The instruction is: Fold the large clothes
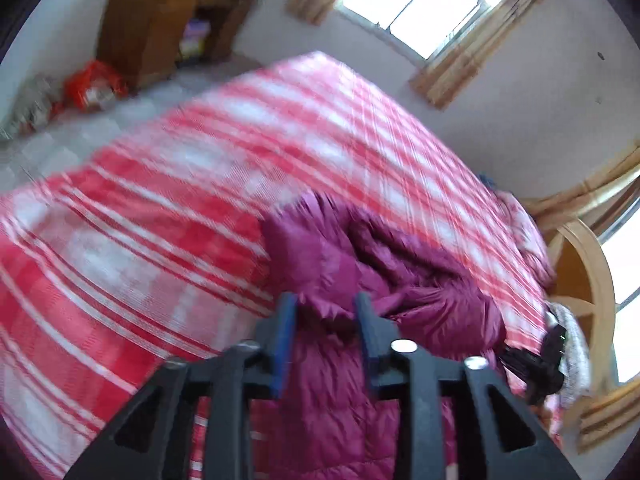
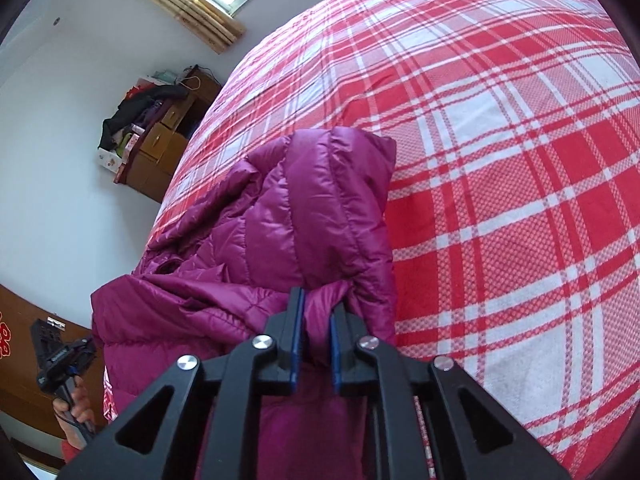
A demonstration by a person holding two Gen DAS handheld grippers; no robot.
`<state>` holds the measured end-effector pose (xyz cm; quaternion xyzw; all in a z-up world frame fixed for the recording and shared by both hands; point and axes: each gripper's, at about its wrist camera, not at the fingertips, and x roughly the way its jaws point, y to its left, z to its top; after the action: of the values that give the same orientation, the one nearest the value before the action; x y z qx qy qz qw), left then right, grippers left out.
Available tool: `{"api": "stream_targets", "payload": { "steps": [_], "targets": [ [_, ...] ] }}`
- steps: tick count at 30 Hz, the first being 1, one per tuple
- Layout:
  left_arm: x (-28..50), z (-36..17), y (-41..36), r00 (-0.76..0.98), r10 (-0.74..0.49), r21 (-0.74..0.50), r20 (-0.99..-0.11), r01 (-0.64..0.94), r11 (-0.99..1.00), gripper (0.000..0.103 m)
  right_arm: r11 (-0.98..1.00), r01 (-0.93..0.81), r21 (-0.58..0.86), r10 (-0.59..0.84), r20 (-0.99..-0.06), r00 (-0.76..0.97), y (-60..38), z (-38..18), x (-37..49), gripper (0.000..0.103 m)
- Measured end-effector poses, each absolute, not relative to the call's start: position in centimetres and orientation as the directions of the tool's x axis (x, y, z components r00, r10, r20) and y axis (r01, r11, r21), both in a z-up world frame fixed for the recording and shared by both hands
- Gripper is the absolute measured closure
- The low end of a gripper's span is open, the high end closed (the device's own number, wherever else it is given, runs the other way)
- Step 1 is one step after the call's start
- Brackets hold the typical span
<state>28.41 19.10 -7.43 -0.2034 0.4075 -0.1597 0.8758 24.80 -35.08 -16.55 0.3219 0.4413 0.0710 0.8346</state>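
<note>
Purple quilted down jacket on a red-and-white plaid bed cover, gripped at two places.

The jacket is seen crumpled near the bed's edge, one padded part folded over on top, its lower part hanging off toward both cameras. The right gripper is closed to a narrow gap upon a bunched fold of the jacket, fabric pinched between the blue pads. The left gripper is held wider, jacket fabric lying between its fingers; whether that fabric is truly clamped cannot be told, the left view being blurred. Curtained windows, a wooden cabinet and a red bag on the floor are recorded beyond the bed.
</note>
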Motion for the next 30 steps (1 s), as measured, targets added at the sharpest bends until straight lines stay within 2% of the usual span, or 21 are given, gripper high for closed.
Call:
{"api": "stream_targets", "payload": {
  "steps": [1, 2, 3, 4, 5, 7, 10, 13, 16, 20, 22, 24, 26, 27, 28, 29, 30],
  "targets": [
    [27.4, -6.6, 19.8, 0.676, -0.391, -0.449, -0.624, 0.1, 0.888, 0.04, 0.783, 0.157, 0.602, 0.407, -0.686, 0.603, -34.9, -16.3, 24.8, 0.081],
    [26.5, -5.9, 20.3, 0.723, -0.358, -0.428, -0.591, 0.096, 0.899, 0.033, 0.775, 0.142, 0.616, 0.421, -0.671, 0.611, -34.8, -16.2, 25.0, 0.074],
    [25.8, -5.6, 20.7, 0.744, -0.357, -0.427, -0.565, 0.106, 0.898, 0.032, 0.749, 0.117, 0.652, 0.452, -0.632, 0.63, -35.0, -15.8, 24.8, 0.069],
    [25.2, -5.5, 21.0, 0.748, -0.373, -0.438, -0.549, 0.122, 0.891, 0.032, 0.702, 0.085, 0.707, 0.491, -0.567, 0.661, -35.6, -15.0, 24.2, 0.049],
    [25.0, -5.8, 21.1, 0.743, -0.387, -0.448, -0.546, 0.131, 0.884, 0.032, 0.673, 0.068, 0.736, 0.505, -0.525, 0.685, -36.1, -14.4, 23.8, 0.024],
    [24.6, -6.9, 21.1, 0.715, -0.408, -0.461, -0.568, 0.134, 0.877, 0.032, 0.632, 0.016, 0.775, 0.502, -0.424, 0.754, -37.3, -12.4, 22.1, 0.011],
    [24.7, -9.5, 20.3, 0.688, -0.395, -0.436, -0.608, 0.126, 0.891, 0.032, 0.692, -0.037, 0.721, 0.475, -0.415, 0.776, -37.5, -9.9, 20.4, 0.011],
    [24.6, -11.5, 19.5, 0.685, -0.393, -0.436, -0.614, 0.122, 0.892, 0.032, 0.838, -0.017, 0.545, 0.358, -0.527, 0.771, -36.4, -9.1, 19.4, 0.011],
    [25.3, -12.2, 17.9, 0.658, -0.441, -0.472, -0.611, 0.144, 0.87, 0.032, 0.924, -0.013, 0.382, 0.269, -0.625, 0.733, -34.2, -9.9, 20.1, 0.011],
    [26.6, -12.7, 15.8, 0.628, -0.433, -0.433, -0.647, 0.164, 0.886, 0.032, 0.981, -0.037, 0.191, 0.158, -0.673, 0.723, -32.0, -11.0, 21.6, 0.012],
    [27.3, -13.2, 15.0, 0.607, -0.432, -0.415, -0.668, 0.178, 0.892, 0.032, 0.989, -0.051, 0.14, 0.134, -0.688, 0.713, -31.3, -11.9, 23.0, 0.015],
    [27.6, -13.7, 14.4, 0.591, -0.431, -0.406, -0.683, 0.184, 0.895, 0.032, 0.991, -0.061, 0.123, 0.13, -0.704, 0.698, -30.6, -12.9, 24.3, 0.026],
    [27.6, -13.8, 14.3, 0.599, -0.435, -0.413, -0.672, 0.184, 0.892, 0.032, 0.991, -0.081, 0.102, 0.13, -0.72, 0.682, -29.8, -13.9, 25.4, 0.042],
    [27.3, -13.7, 14.4, 0.62, -0.434, -0.415, -0.653, 0.187, 0.891, 0.034, 0.992, -0.098, 0.083, 0.127, -0.727, 0.675, -29.3, -14.3, 25.6, 0.06],
    [27.0, -13.4, 14.4, 0.642, -0.43, -0.41, -0.634, 0.192, 0.891, 0.046, 0.992, -0.108, 0.067, 0.122, -0.729, 0.673, -29.0, -14.6, 25.7, 0.076],
    [26.7, -13.2, 14.3, 0.656, -0.426, -0.399, -0.623, 0.202, 0.894, 0.064, 0.993, -0.107, 0.048, 0.108, -0.726, 0.679, -28.7, -14.6, 25.6, 0.081],
    [26.3, -12.8, 14.0, 0.663, -0.416, -0.378, -0.623, 0.21, 0.902, 0.071, 0.995, -0.097, 0.027, 0.087, -0.718, 0.691, -28.4, -14.5, 25.2, 0.084]
  ]
}}
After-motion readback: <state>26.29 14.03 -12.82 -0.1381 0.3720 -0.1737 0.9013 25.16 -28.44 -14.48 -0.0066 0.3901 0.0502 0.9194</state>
